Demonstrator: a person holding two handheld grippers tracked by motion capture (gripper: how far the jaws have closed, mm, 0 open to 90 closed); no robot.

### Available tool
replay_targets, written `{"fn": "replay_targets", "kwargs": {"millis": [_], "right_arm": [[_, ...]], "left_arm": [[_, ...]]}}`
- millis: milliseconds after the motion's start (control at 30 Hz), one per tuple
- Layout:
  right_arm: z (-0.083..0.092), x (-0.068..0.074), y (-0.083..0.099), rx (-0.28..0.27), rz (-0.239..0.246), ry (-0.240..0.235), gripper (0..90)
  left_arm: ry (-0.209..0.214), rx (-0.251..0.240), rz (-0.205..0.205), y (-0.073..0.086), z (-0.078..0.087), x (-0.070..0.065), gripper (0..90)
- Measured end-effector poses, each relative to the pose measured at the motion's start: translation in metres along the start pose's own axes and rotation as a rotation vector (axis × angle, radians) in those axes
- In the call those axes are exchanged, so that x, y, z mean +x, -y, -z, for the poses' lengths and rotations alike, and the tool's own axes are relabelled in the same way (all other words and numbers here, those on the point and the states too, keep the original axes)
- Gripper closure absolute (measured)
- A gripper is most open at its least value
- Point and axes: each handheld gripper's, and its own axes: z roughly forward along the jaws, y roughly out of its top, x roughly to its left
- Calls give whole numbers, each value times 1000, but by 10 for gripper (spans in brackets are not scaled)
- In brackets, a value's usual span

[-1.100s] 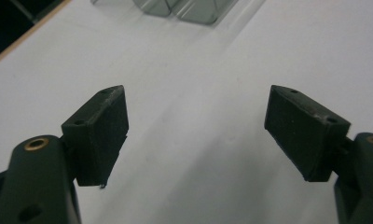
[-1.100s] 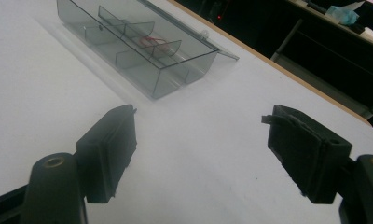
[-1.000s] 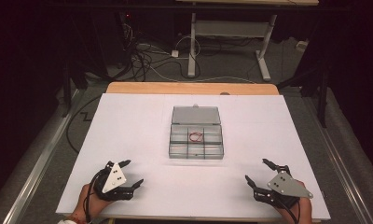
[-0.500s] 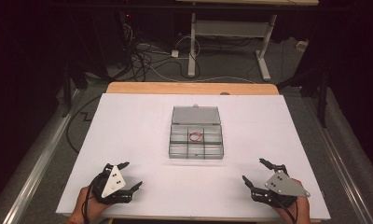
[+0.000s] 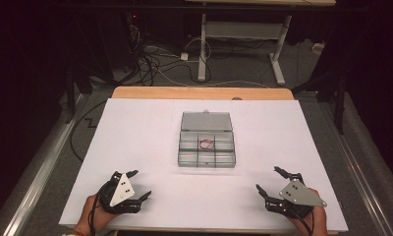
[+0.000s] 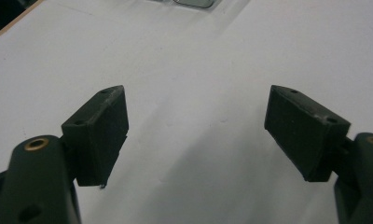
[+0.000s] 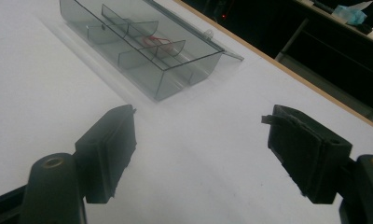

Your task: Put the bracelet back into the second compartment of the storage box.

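Observation:
A clear plastic compartment box (image 5: 207, 152) lies in the middle of the white table (image 5: 135, 132), its lid (image 5: 207, 121) folded open toward the far side. A small red loop (image 5: 206, 144) rests in one of its middle compartments and shows too in the right gripper view, red loop (image 7: 155, 40) inside the box (image 7: 142, 51). My left gripper (image 5: 140, 184) sits near the front left edge, open and holding nothing; its own view shows bare table between the pads (image 6: 100, 135). My right gripper (image 5: 270, 180) sits at the front right, open and holding nothing, pads (image 7: 107, 149) wide apart.
A wooden strip (image 5: 199, 92) borders the table's far edge. Beyond it on the floor lie tangled cables (image 5: 155, 59) and the legs of a white desk frame (image 5: 243, 34). Metal rails (image 5: 47, 162) run along both sides of the table.
Both hands have drawn slightly back toward the front edge of the table. Both grippers stay open. The box has not moved.

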Motion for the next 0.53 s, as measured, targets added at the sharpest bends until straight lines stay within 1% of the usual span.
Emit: {"fn": "replay_targets", "kwargs": {"millis": [200,367,500,533], "right_arm": [[-4,-1,1,10,0,-4,241],[-4,-1,1,6,-5,-12,229],[-3,0,2,0,-7,-7,218],[-2,0,2,1,-3,-5,218]], "left_arm": [[6,-9,6,0,-4,1,210],[-5,-1,-5,-1,-1,1,210],[-17,-5,-10,-3,1,1,210],[-16,-8,-5,-4,0,2,210]]}}
